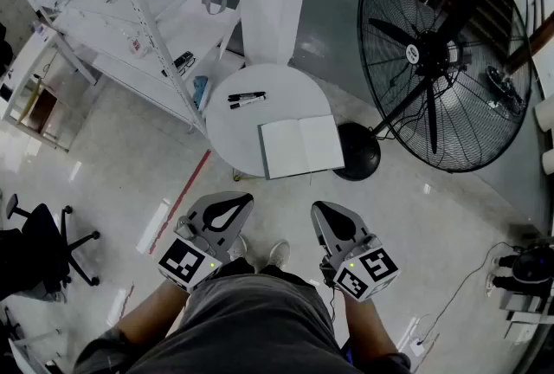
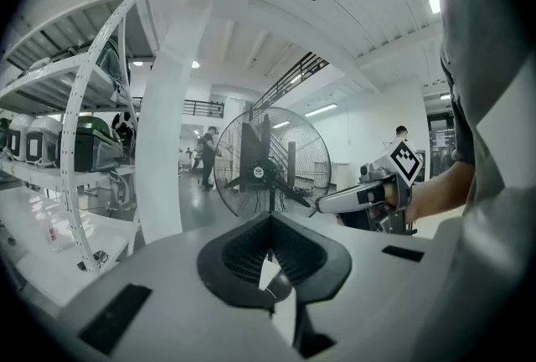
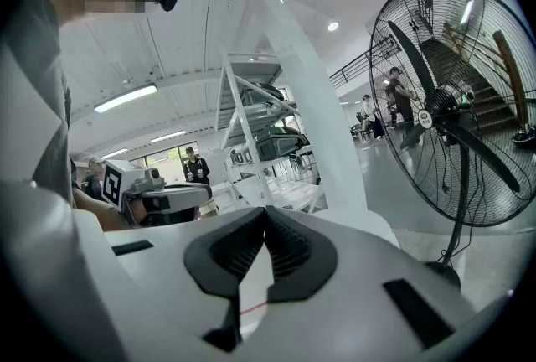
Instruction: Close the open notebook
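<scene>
A: Where's the notebook [image 1: 301,145]?
B: Lying open, blank pages up, on the round white worktop [image 1: 229,134]. It sits at the near-right edge, close to the black base of the fan [image 1: 437,52].
A: Anything else on there?
B: Two black markers [image 1: 247,99], side by side on the far part, apart from the notebook.
A: Left gripper [image 2: 270,219]?
B: Fingers [image 2: 234,255] pressed together at the tips, nothing between them. Held by the person's waist, well short of the worktop.
A: Right gripper [image 3: 265,214]?
B: Same. Fingers [image 3: 297,255] pressed together, empty, beside the left one. Both point toward the worktop. Neither touches the notebook.
</scene>
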